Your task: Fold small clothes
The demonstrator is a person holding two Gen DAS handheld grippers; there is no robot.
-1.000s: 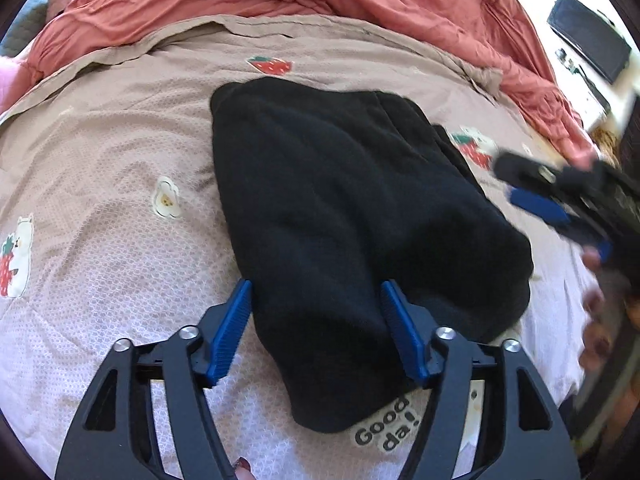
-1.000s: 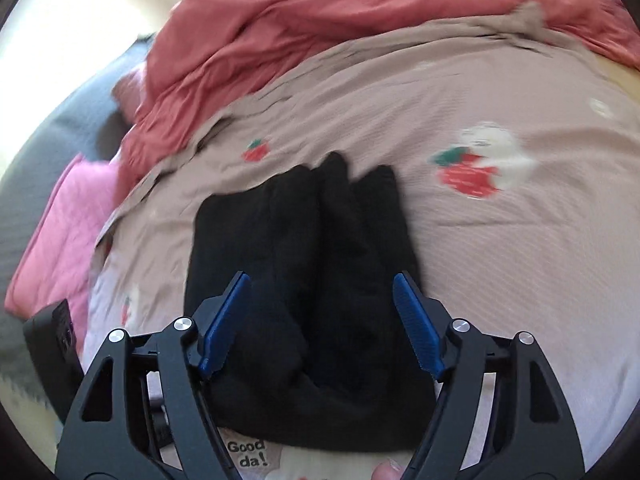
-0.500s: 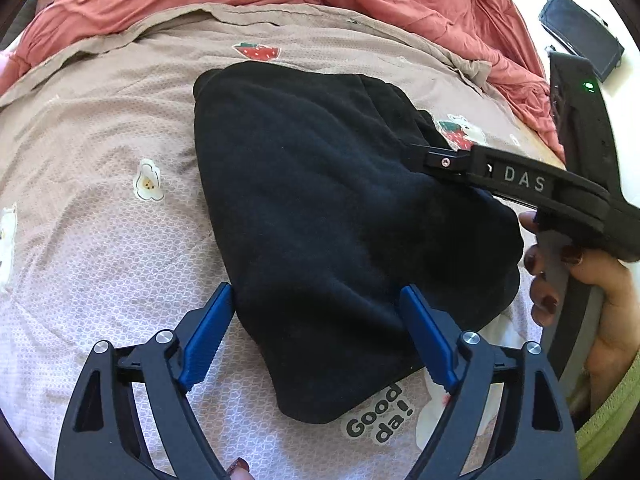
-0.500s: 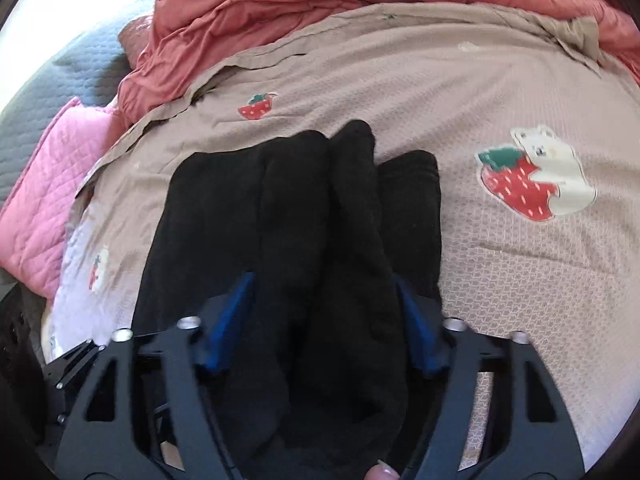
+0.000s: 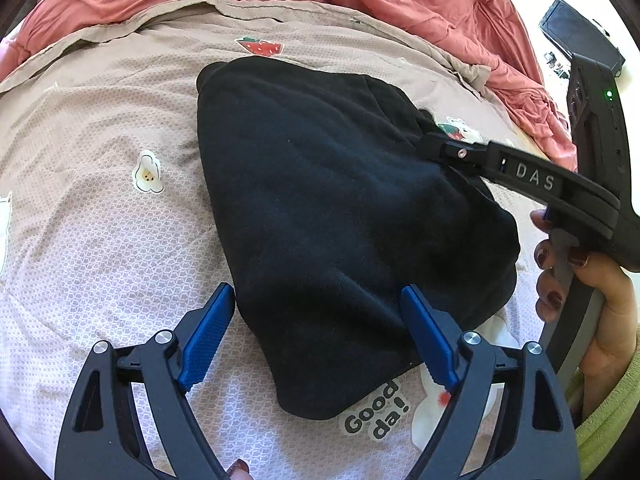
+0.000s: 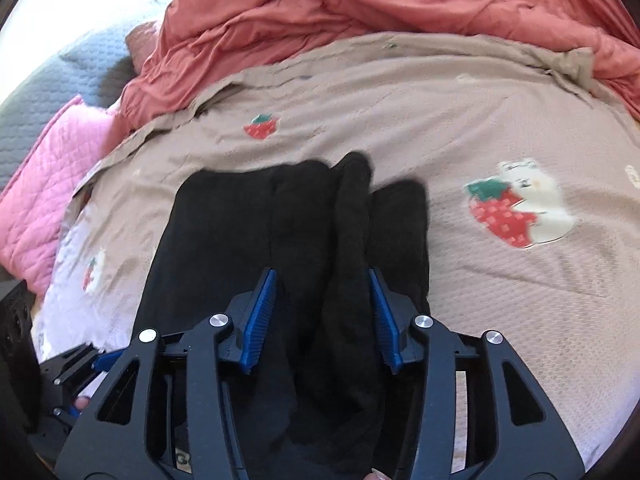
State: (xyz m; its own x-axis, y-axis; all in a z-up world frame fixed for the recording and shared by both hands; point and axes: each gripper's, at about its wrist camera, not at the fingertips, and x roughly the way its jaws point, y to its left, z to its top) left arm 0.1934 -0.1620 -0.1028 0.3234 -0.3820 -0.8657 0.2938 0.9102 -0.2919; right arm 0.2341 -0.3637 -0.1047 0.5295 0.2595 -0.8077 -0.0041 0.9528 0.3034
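Note:
A black fleece garment (image 5: 340,200) lies folded on the beige strawberry-print bedspread (image 5: 80,200). My left gripper (image 5: 316,320) is open, its blue fingers straddling the garment's near end, just above it. My right gripper (image 6: 322,308) is over the garment (image 6: 256,232) from the right side, its jaws partly closed around a raised ridge of black cloth, with a gap still showing on each side. The right gripper's black body marked DAS (image 5: 532,176) shows in the left wrist view, reaching onto the garment's right edge.
A rumpled coral duvet (image 6: 360,8) lies along the far side of the bed. A pink quilted pillow (image 6: 44,184) and a grey quilt (image 6: 60,80) lie at the left. A dark flat device (image 5: 580,36) sits beyond the bed at the right.
My right gripper moved forward onto the garment and narrowed its jaws around a ridge of cloth. My left gripper stayed open at the near end, shifting only slightly.

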